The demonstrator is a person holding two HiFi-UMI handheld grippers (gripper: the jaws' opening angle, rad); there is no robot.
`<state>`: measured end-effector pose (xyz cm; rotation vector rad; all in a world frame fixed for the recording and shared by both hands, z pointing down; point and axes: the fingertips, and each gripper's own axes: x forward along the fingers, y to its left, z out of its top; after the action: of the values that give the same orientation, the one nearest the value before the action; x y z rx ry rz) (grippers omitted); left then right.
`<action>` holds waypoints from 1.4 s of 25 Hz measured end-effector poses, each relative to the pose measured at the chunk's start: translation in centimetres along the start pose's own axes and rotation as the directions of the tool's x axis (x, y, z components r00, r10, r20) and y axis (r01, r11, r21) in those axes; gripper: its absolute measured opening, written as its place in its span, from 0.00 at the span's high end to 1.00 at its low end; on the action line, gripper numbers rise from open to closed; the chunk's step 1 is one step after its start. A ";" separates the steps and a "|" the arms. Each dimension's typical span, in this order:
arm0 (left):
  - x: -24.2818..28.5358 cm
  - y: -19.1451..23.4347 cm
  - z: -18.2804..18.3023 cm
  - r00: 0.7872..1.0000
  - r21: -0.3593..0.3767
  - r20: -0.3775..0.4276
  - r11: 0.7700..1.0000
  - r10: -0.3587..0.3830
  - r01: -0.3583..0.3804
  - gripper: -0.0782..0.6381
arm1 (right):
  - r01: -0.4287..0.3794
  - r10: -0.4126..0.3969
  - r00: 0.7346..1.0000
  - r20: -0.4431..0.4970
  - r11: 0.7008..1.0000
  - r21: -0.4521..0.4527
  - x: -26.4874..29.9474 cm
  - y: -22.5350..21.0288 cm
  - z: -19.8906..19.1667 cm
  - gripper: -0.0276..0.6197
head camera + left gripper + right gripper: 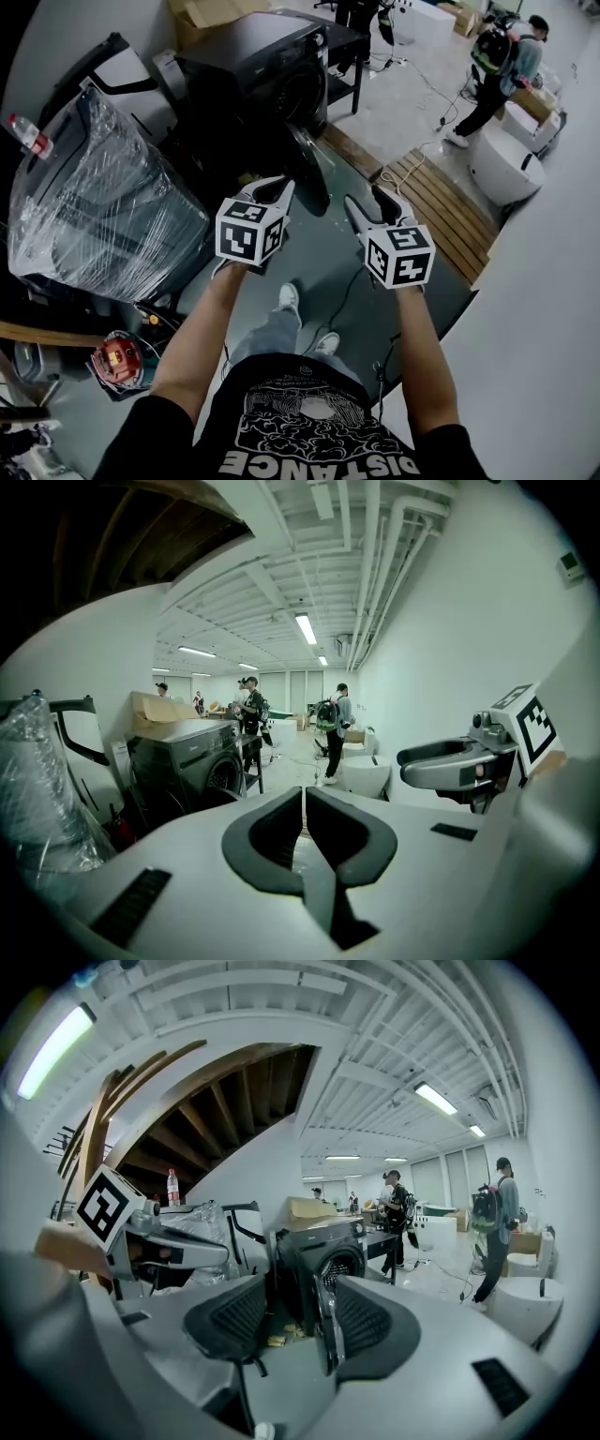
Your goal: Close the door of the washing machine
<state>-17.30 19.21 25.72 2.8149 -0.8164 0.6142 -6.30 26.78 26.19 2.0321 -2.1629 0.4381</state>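
Washer (272,70): by the wall, ahead of person | door (326,1326): open, swung out, edge btwn right gripper (302,1286) jaws, set wide, no clamp | left gripper (305,794): jaws together, empty | done: nil; left: swing door shut.

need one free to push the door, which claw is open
The right claw: its pads stand apart, with the edge of the washing machine door showing in the gap. On the left claw the pads meet.
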 end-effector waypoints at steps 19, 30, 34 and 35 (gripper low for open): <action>12.8 12.6 -5.6 0.997 -0.092 -0.067 0.995 0.030 -0.037 0.84 | -0.121 0.109 0.965 -0.238 0.992 -0.039 20.4 -0.1 -8.3 0.56; 21.0 17.1 -10.7 0.990 -0.151 -0.138 0.988 -0.004 -0.017 0.84 | -0.105 0.097 0.929 -0.356 0.995 -0.001 29.9 -3.8 -17.0 0.56; 23.5 18.8 -11.7 0.989 -0.171 -0.149 0.985 -0.005 -0.020 0.84 | -0.111 0.097 0.912 -0.398 0.994 -0.012 33.0 -4.9 -19.0 0.58; 24.1 19.2 -12.0 0.988 -0.176 -0.152 0.984 -0.007 -0.020 0.84 | -0.115 0.097 0.907 -0.410 0.993 -0.020 33.6 -5.0 -19.5 0.59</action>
<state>-13.28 -5.49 47.27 2.5706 -0.8092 0.7104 -5.80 0.54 55.24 1.6224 -2.0049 0.7476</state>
